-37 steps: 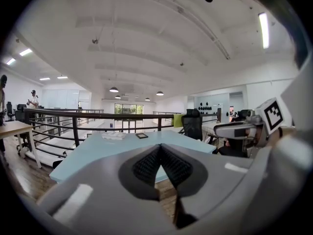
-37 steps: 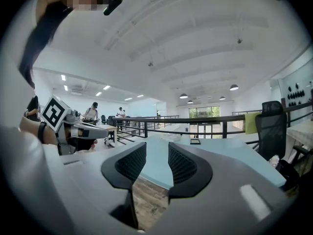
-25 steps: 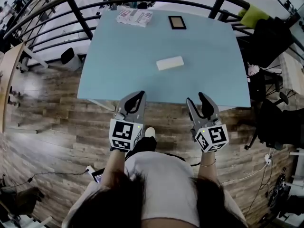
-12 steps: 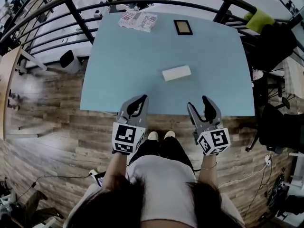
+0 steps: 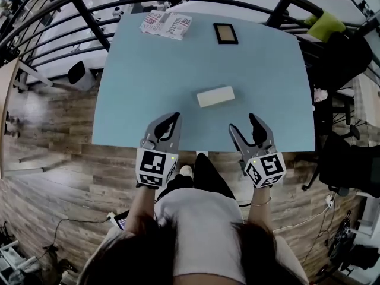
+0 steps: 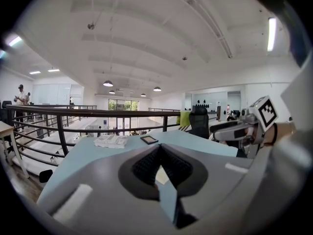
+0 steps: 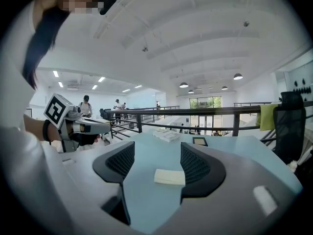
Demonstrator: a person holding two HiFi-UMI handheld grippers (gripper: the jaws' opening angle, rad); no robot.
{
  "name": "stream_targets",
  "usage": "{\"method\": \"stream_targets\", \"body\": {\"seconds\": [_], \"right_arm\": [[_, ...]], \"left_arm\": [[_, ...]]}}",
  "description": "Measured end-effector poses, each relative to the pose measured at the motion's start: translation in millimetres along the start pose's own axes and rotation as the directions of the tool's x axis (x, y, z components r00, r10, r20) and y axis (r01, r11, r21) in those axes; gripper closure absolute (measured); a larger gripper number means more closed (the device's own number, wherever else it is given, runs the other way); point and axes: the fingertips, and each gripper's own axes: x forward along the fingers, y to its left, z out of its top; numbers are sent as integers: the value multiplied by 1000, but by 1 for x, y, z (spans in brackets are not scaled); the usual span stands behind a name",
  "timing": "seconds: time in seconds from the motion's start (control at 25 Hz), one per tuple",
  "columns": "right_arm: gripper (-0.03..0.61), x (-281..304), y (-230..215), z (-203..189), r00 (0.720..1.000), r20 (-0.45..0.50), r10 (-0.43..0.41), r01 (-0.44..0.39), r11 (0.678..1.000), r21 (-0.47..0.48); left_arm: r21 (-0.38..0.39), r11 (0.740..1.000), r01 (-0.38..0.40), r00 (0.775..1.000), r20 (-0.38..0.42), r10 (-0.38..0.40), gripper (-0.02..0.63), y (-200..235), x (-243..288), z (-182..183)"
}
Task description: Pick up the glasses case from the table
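Nearest, both tools hover over the near edge of the tabletop [image 5: 136, 100], held low and side by side, likely a ready stance for the reach. The left gripper [image 5: 170, 122] has its fingers [image 6: 146, 164] pressed together at the tips with nothing in them, so it seems to have no part here. The right gripper [image 5: 244, 124] has its fingers [image 7: 120, 161] spread. They have just been opening, with only bare tabletop between them, which I take as making room for the glasses case [image 5: 215, 96]. The case lies flat mid-tabletop, ahead of the right gripper and apart from it. Farther back, a small dark frame [image 5: 225, 33] and a printed packet [image 5: 165, 24] sit near the far edge by the railing [image 5: 89, 18], clear of the reach.
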Motion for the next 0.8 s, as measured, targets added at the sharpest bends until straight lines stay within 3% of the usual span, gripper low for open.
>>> {"method": "stream_targets", "body": {"seconds": [0.4,0.8], "right_arm": [[295,66,-66,17,995,-22,102,-102,995,12],[281,111,-101,29,978,-27,207,-206,977,50]], "left_arm": [[-1,997,-71,997,26,71,560,25,84,39],[-36,987,-155,988,-9,155,560,46,123,46]]}}
